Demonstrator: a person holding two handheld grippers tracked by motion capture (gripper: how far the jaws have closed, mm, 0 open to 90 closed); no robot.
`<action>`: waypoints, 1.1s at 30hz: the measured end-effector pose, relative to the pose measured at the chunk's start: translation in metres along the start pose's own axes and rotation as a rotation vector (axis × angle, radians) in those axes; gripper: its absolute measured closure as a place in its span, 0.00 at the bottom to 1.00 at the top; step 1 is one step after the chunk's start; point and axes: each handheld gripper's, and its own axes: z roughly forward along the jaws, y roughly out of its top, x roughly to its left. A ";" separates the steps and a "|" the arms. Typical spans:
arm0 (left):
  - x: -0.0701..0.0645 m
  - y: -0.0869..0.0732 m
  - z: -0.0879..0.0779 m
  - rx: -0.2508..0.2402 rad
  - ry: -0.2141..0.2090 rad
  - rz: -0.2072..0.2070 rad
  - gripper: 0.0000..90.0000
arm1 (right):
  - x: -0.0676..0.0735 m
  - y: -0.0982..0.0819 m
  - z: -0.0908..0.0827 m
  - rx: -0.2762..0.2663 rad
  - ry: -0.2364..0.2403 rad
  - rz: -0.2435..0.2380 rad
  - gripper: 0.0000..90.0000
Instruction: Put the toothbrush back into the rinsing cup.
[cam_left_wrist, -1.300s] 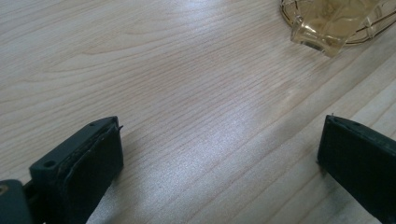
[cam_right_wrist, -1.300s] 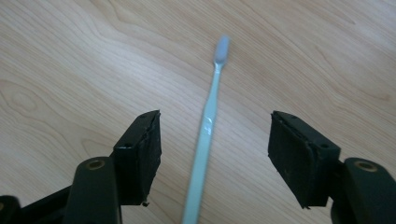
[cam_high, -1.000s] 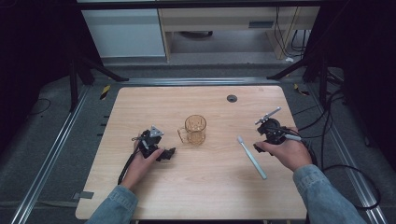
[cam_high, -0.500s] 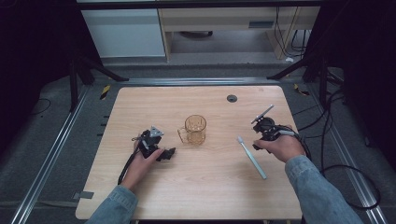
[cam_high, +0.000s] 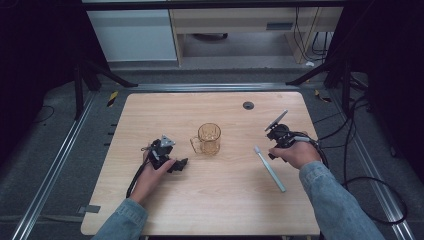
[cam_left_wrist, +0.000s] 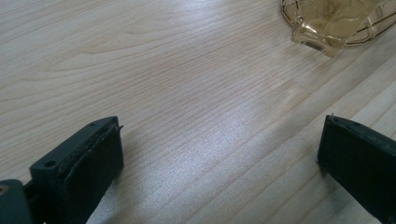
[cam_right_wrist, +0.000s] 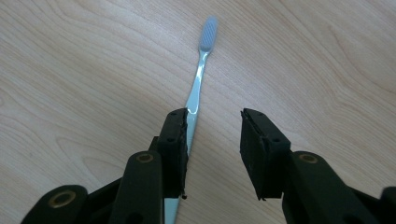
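On pale wooden table (cam_high: 150, 210): right gripper (cam_right_wrist: 214, 140) half-open, closing, toothbrush (cam_right_wrist: 198, 79) at eleven o'clock, ungripped; shift left, centre handle. Left gripper (cam_left_wrist: 219, 154) wide, empty.

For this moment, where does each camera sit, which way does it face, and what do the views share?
High view: above the person's side, facing forward and down on the light wooden table; both denim-sleeved forearms, left gripper, right gripper.
Left gripper view: on that gripper, along its wide-apart jaws toward the amber glass mug.
Right gripper view: along its jaws, which have just been closing, gap still beside the pale blue toothbrush.
Shared: mug and toothbrush also show from above.
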 end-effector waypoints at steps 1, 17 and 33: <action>0.000 0.000 0.000 0.000 0.000 0.000 0.00 | 0.000 0.001 0.001 0.003 0.001 0.003 0.71; 0.000 0.000 0.000 0.000 0.000 0.000 0.00 | 0.006 0.008 0.028 0.083 0.035 0.027 0.78; 0.000 0.000 0.000 0.000 -0.002 -0.004 0.00 | 0.007 0.011 0.051 0.124 0.067 0.069 0.76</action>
